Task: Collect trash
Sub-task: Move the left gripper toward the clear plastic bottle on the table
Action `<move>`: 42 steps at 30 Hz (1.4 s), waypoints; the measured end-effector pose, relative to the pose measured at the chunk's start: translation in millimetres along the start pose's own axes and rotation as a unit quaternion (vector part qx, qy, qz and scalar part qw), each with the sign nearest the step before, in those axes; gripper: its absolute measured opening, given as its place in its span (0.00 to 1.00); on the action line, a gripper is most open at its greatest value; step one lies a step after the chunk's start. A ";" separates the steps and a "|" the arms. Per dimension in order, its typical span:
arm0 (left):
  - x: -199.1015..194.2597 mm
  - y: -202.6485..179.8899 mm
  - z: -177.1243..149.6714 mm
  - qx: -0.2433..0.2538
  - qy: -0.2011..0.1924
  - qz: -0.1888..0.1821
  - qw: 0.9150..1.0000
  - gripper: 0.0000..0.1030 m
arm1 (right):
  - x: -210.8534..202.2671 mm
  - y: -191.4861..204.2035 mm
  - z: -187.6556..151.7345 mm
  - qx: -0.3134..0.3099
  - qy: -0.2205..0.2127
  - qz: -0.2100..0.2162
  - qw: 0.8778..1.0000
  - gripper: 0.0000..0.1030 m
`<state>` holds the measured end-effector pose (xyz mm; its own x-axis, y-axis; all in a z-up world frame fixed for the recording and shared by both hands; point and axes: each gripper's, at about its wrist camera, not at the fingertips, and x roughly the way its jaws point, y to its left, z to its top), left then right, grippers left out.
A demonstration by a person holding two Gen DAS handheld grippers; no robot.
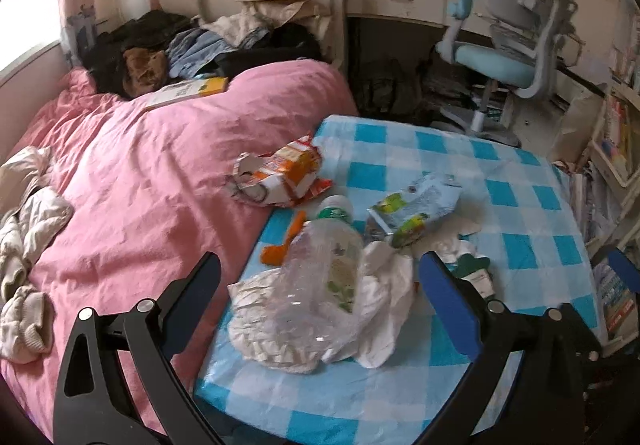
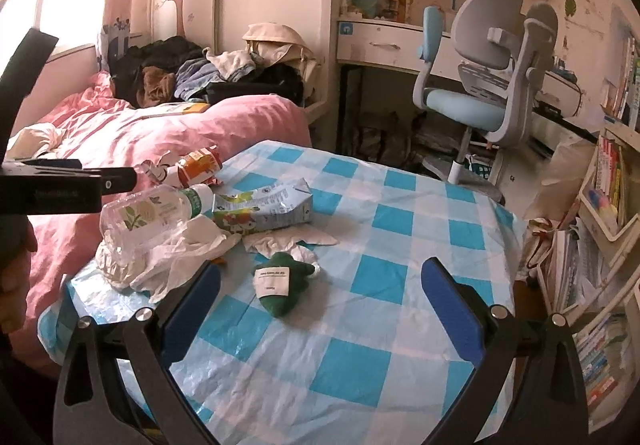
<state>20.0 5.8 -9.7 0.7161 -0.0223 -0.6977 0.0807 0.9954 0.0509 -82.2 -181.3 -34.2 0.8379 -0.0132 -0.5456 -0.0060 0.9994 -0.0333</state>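
Note:
Trash lies on a table with a blue-and-white checked cloth (image 1: 520, 181) (image 2: 360, 325). A crushed clear plastic bottle (image 1: 320, 269) (image 2: 148, 213) lies on crumpled white paper (image 1: 384, 305) (image 2: 176, 265). Beyond it lie a light blue drink carton (image 1: 412, 213) (image 2: 264, 209), an orange-and-white carton (image 1: 280, 177) (image 2: 198, 167) and orange scraps (image 1: 280, 245). A small dark green pouch with a white label (image 2: 284, 285) (image 1: 474, 269) lies mid-table. My left gripper (image 1: 320, 285) is open, its fingers on either side of the bottle and paper. My right gripper (image 2: 320, 297) is open, with the green pouch between its fingers.
A bed with a pink duvet (image 1: 160, 173) touches the table's left side, with piled clothes (image 1: 224, 41) at its far end. A blue-and-grey desk chair (image 1: 504, 45) and a white desk (image 2: 384, 41) stand behind. Bookshelves (image 2: 612, 181) line the right.

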 end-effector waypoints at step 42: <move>5.1 14.2 -3.3 0.003 0.018 0.009 1.000 0.93 | -3.7 4.2 1.0 0.009 0.014 0.026 1.000 0.94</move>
<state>22.5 20.1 -14.9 0.6919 -0.0010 -0.7220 0.0721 0.9951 0.0678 -84.7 -177.1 -31.5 0.8207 0.0390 -0.5700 -0.0397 0.9991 0.0111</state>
